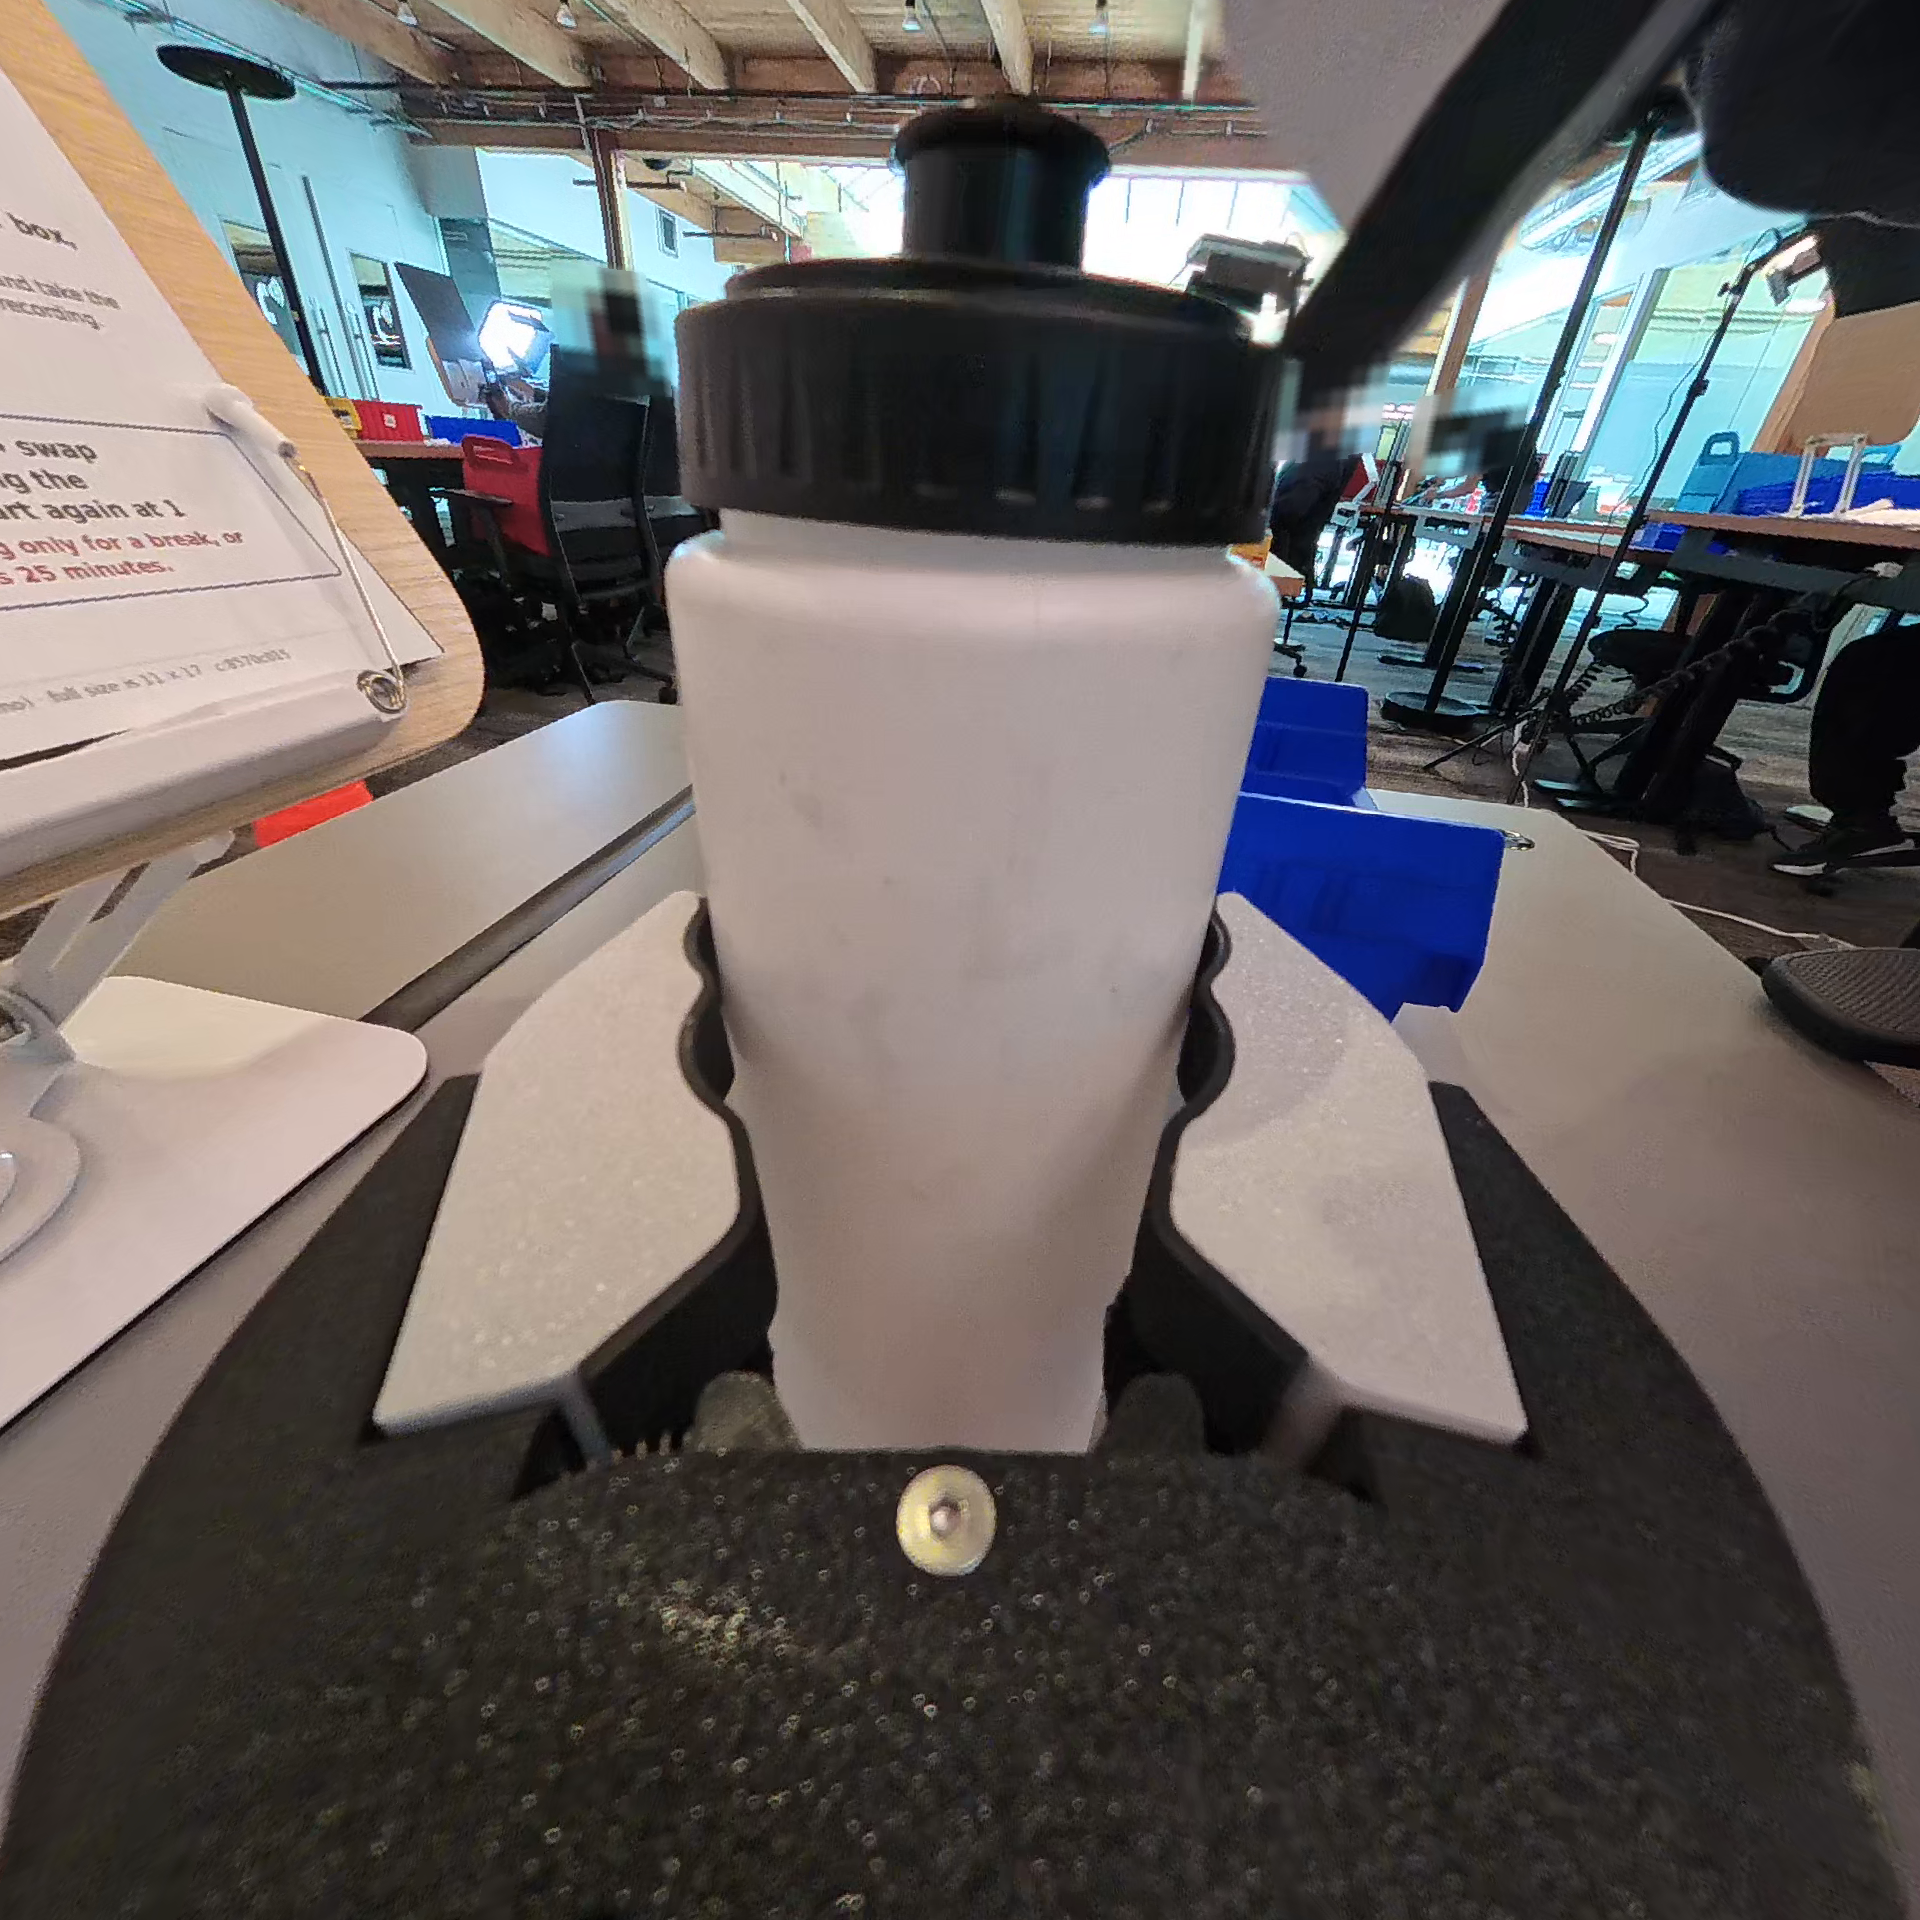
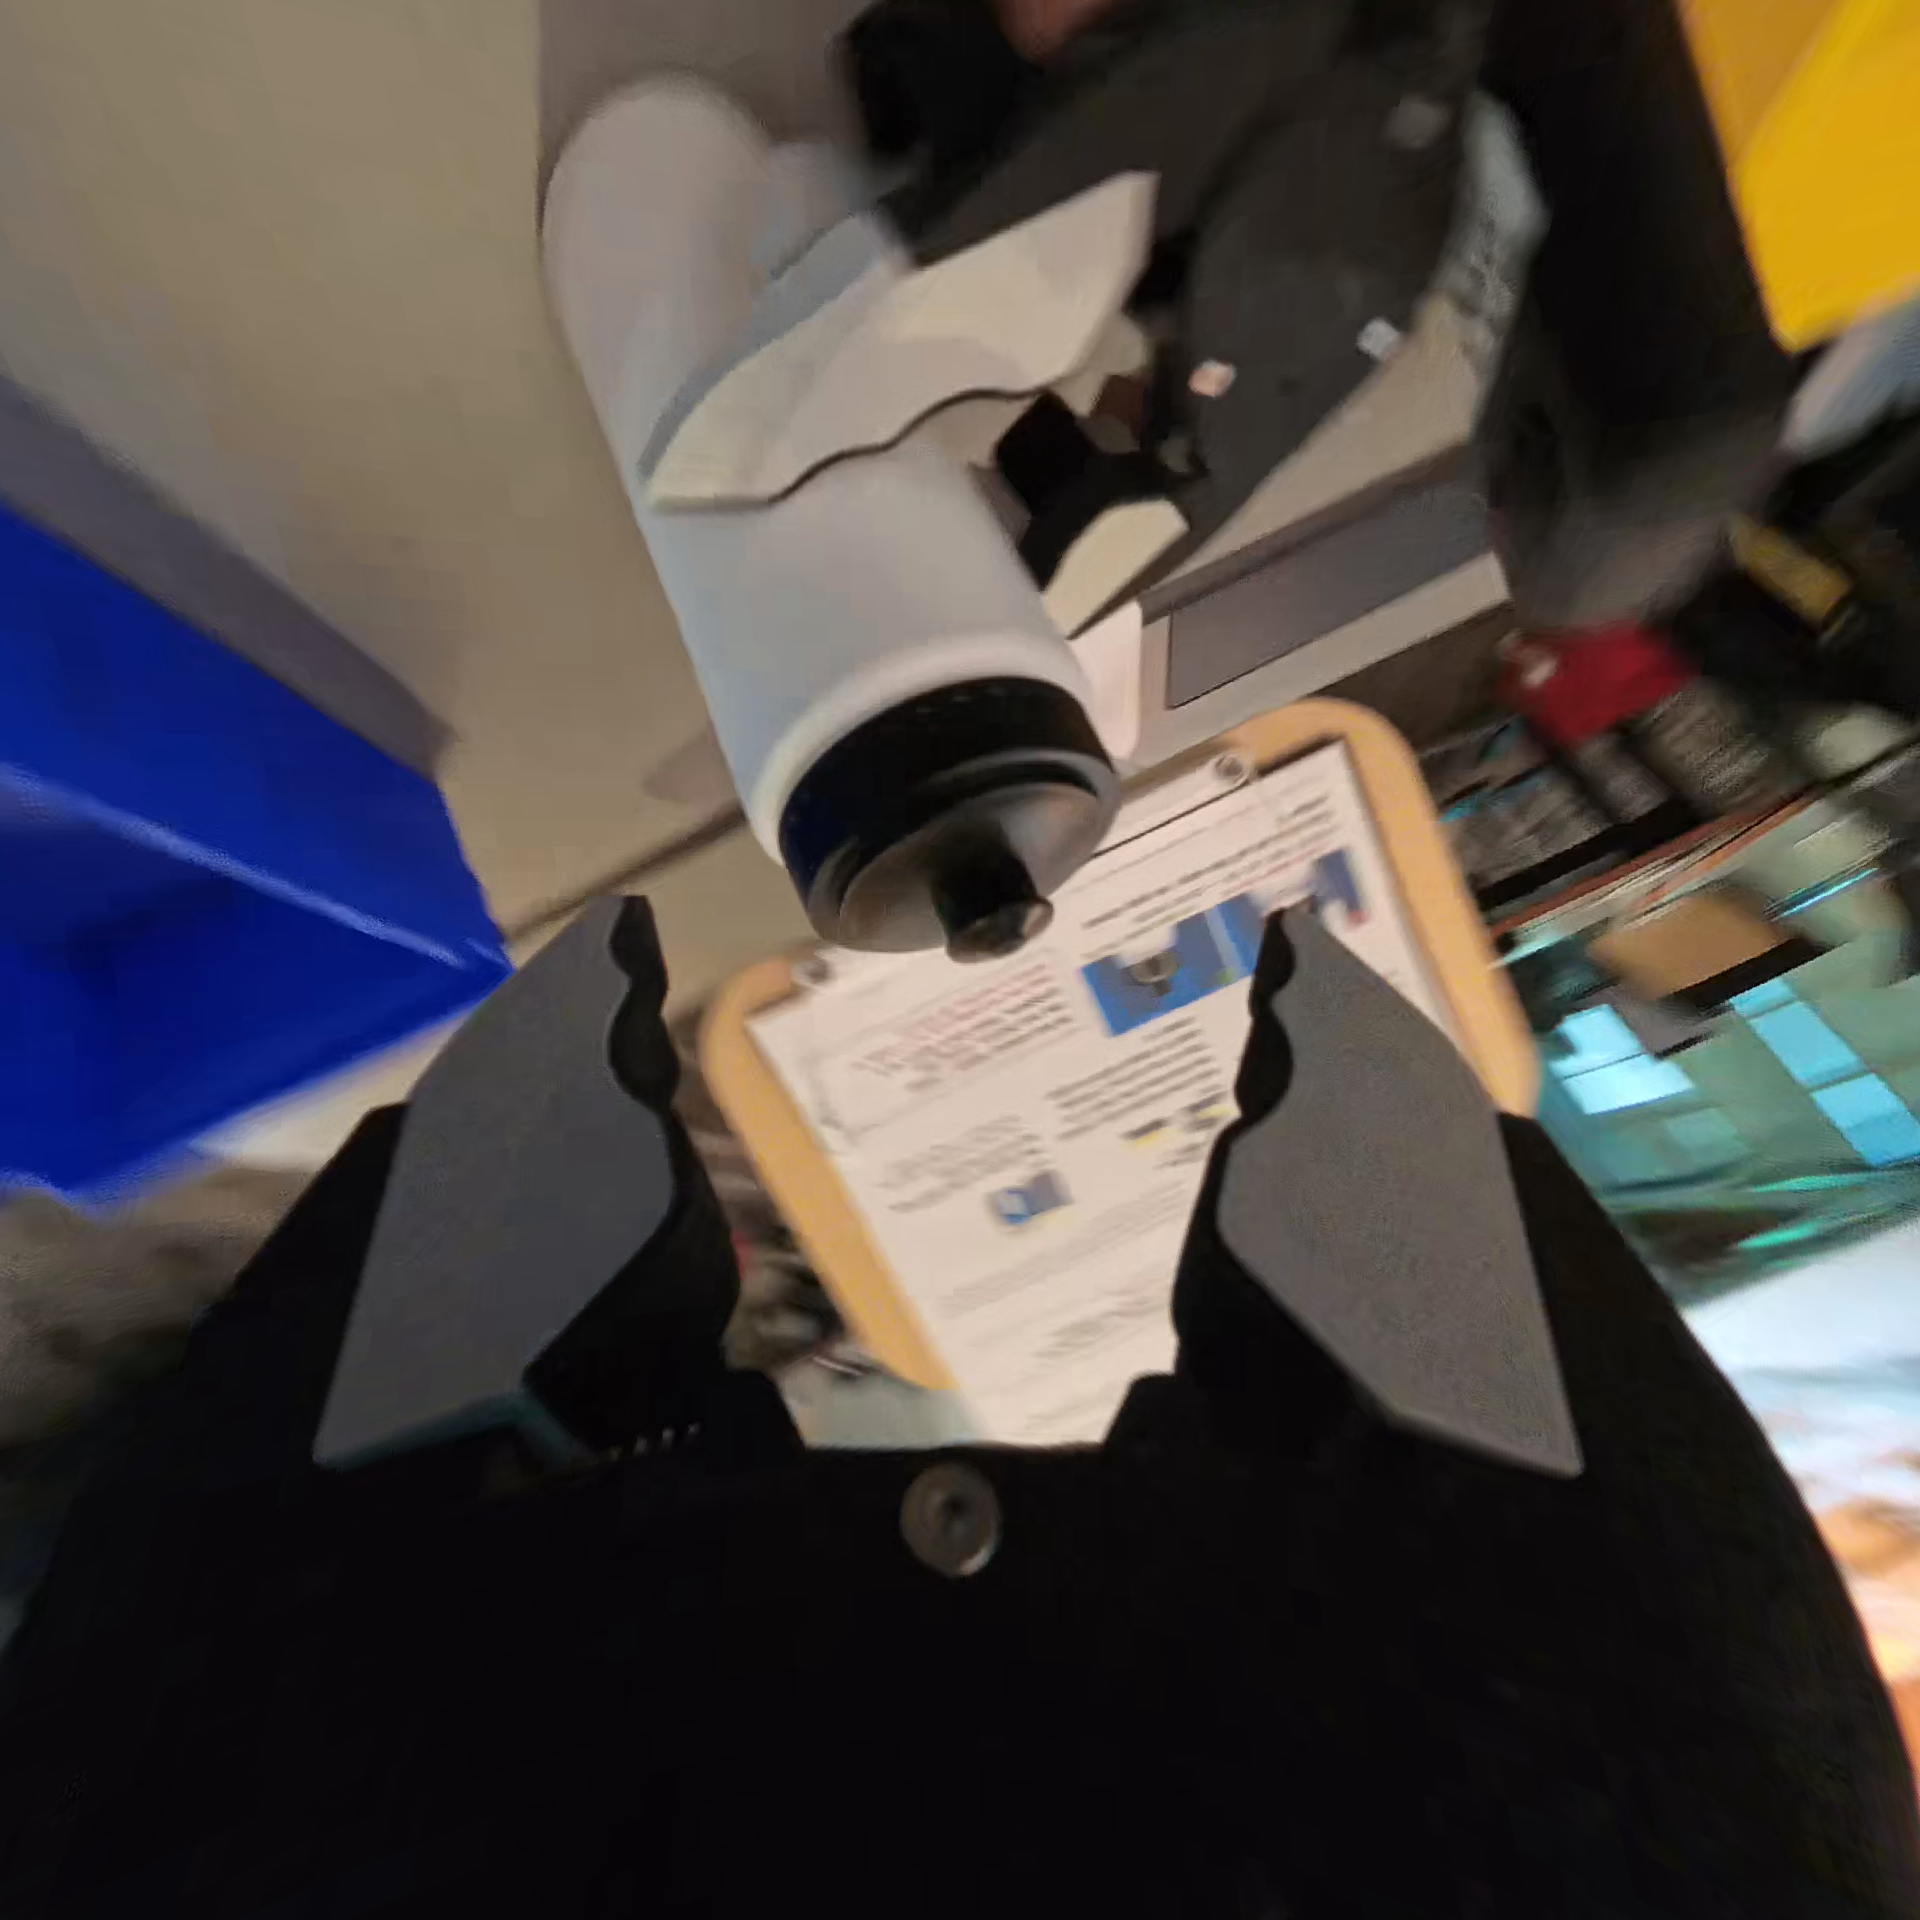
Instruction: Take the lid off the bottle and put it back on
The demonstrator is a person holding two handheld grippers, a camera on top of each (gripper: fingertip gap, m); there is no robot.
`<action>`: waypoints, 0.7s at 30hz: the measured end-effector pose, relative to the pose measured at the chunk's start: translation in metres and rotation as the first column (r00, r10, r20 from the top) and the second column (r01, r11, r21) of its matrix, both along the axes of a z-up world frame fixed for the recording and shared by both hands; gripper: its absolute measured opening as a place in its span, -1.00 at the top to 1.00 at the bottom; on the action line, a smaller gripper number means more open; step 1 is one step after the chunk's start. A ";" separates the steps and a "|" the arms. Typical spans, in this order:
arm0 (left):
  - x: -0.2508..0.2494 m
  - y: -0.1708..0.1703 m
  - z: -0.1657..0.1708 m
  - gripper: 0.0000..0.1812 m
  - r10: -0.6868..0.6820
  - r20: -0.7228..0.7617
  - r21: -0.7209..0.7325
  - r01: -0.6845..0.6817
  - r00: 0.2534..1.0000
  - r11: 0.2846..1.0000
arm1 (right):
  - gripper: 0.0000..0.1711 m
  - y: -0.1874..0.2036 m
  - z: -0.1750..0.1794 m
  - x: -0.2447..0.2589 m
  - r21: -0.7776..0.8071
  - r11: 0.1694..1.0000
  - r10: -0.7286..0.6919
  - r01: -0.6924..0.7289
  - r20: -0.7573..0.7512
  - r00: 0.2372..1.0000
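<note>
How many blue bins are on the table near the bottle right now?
1 that I can confirm: a blue bin sits on the table just behind and to the right of the white bottle. The bottle hides part of it, so another could sit behind.

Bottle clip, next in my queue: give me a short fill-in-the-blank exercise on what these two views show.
1. The left gripper is shut on the white ____.
2. The black lid is ____ the bottle.
3. The right gripper is ____, holding nothing.
4. The bin behind the bottle is ____.

Missing words: bottle; on; open; blue
</note>
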State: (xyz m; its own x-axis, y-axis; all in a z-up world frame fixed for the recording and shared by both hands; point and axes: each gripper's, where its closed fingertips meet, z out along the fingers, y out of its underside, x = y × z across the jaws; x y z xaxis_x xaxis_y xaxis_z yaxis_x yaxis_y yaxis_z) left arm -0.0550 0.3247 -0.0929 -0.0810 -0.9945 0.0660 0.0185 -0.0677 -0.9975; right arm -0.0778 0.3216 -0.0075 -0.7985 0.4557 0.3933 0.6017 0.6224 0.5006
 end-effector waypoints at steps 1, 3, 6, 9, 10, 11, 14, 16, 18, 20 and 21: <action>0.000 0.000 0.000 0.06 0.002 0.001 0.001 -0.002 1.000 1.000 | -0.22 -0.005 0.004 -0.001 -0.061 0.988 -0.150 0.144 -0.104 0.983; 0.000 -0.001 0.000 0.06 0.007 0.004 0.003 -0.007 1.000 1.000 | -0.20 -0.006 0.014 -0.009 -0.220 0.874 -0.484 0.433 -0.329 0.811; 0.000 0.000 0.000 0.06 0.016 0.010 -0.003 -0.016 1.000 1.000 | -0.20 -0.001 0.017 -0.018 -0.577 0.519 -0.845 0.630 -0.457 0.278; -0.001 0.000 0.000 0.06 0.023 0.015 -0.010 -0.023 1.000 1.000 | -0.25 0.006 0.007 -0.014 -0.744 0.288 -0.904 0.603 -0.419 -0.086; -0.001 -0.001 0.000 0.06 0.025 0.015 -0.010 -0.025 1.000 1.000 | -0.26 0.005 -0.001 -0.013 -0.773 0.241 -0.902 0.587 -0.401 -0.158; -0.001 -0.001 0.000 0.06 0.027 0.014 -0.010 -0.027 1.000 1.000 | -0.32 0.005 -0.007 -0.014 -0.802 0.209 -0.892 0.559 -0.391 -0.226; -0.001 0.000 0.000 0.06 0.032 0.017 -0.015 -0.031 0.999 0.999 | -0.27 0.009 -0.018 -0.013 -0.876 0.186 -0.805 0.445 -0.395 -0.443; -0.002 0.000 0.000 0.06 0.033 0.018 -0.019 -0.033 0.999 0.999 | -0.14 0.016 -0.019 -0.010 -0.909 0.245 -0.708 0.338 -0.406 -0.578; -0.001 0.000 0.000 0.06 0.035 0.019 -0.021 -0.035 0.999 0.999 | -0.03 0.018 -0.025 -0.008 -0.921 0.289 -0.642 0.261 -0.389 -0.661; -0.001 -0.001 0.000 0.06 0.033 0.019 -0.014 -0.033 0.999 0.999 | 0.00 0.018 -0.032 -0.012 -0.938 0.306 -0.609 0.162 -0.324 -0.724; -0.001 -0.001 0.000 0.06 0.032 0.017 -0.013 -0.032 0.999 0.999 | 0.03 0.019 -0.031 -0.010 -0.930 0.341 -0.575 0.140 -0.324 -0.751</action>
State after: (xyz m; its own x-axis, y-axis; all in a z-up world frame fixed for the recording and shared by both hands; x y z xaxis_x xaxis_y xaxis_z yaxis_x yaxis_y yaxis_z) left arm -0.0565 0.3233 -0.0929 -0.0500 -0.9957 0.0778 0.0384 -0.0798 -0.9961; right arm -0.0881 0.3409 -0.0389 0.9173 0.3221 -0.2340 -0.0418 -0.5065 -0.8612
